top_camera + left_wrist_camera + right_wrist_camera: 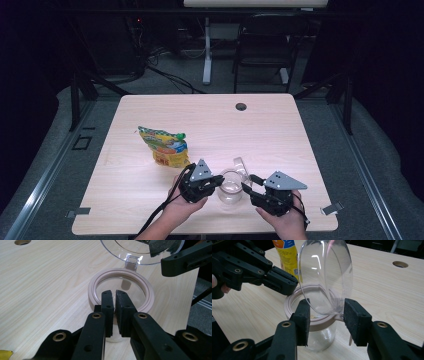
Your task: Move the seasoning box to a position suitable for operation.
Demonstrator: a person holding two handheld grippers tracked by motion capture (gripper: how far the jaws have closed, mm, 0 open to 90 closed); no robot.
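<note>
Jar (322, 336): clear glass, beige rim, lid raised.

Table (210, 125) evenly lit from above, surroundings near black; high view soft and low-res; glare on clear lid (325, 277).

The lid (140, 250) is cut off at the top, and the left gripper (114, 296) hides the jar (92, 290) rim's near side.

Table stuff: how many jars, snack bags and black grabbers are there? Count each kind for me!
Jar, clear, its hinged lid open: 1
Snack bag, yellow: 1
Grabbers: 2, the left gripper and the right gripper
Total: 4
</note>
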